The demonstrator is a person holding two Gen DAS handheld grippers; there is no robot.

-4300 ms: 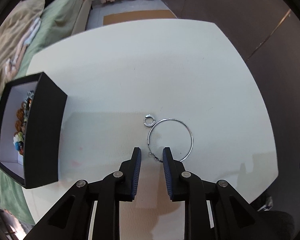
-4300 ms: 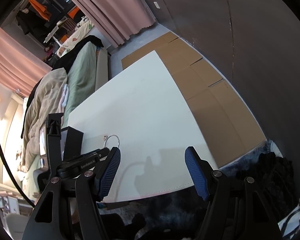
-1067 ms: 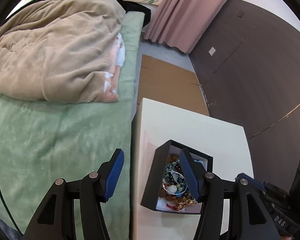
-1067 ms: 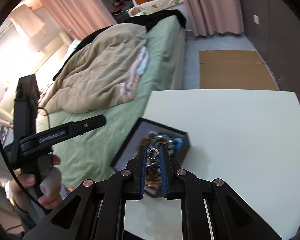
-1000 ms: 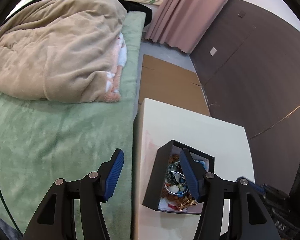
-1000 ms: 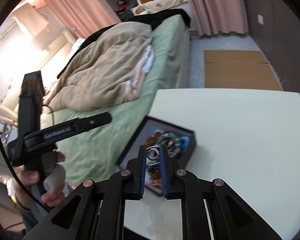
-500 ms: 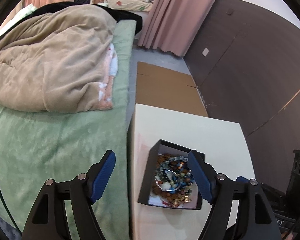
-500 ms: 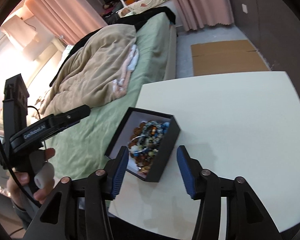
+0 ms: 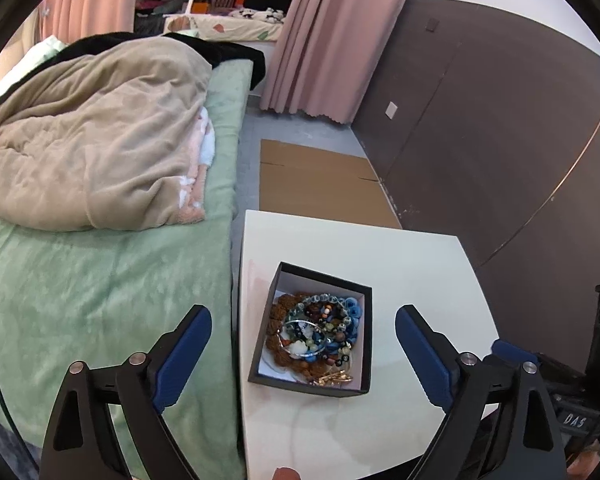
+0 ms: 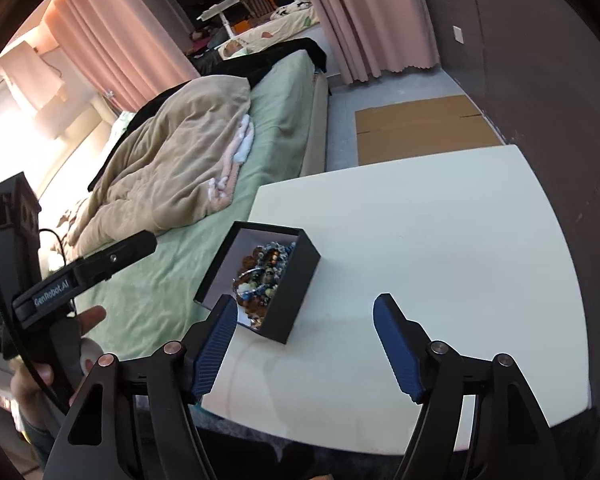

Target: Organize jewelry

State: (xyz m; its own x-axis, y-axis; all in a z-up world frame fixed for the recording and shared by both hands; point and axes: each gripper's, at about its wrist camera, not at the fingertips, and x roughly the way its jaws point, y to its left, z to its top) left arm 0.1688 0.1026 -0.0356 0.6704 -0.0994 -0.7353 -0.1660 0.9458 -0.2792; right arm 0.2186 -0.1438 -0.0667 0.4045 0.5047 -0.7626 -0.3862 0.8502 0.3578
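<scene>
The black jewelry box [image 9: 310, 382] stood on the white table [image 9: 400, 264], close to the table edge that runs along the bed [image 9: 100, 280]. It was open on top and filled with a heap of jewelry [image 9: 315, 330]: beaded bracelets in brown, blue and clear beads, a thin silver hoop [image 9: 305, 338] lying on top of the heap, and some gold pieces at the near wall. No loose piece showed on the bare table around the box, so the sorting looked nearly complete.

The left gripper [image 9: 303, 354] hung above the box with its jaws spread wide and nothing between them; they had just been opening. The right gripper [image 10: 305, 346] was also spread wide and empty, near the corner of the box, and its jaws had just been opening as well.

The pieces looked light and small. The beads are probably smooth and could slip from the pads, and the bracelets would hang limp, so a hold across the strand seems better than on one bead. The hoop looked stiff but thin, best pinched across its wire. The box seemed light cardboard; a hold on one wall should move it, though it might tip.

Beyond the bed, pink curtains [image 9: 320, 36] hung, and flat cardboard [image 9: 316, 180] lay on the floor.
</scene>
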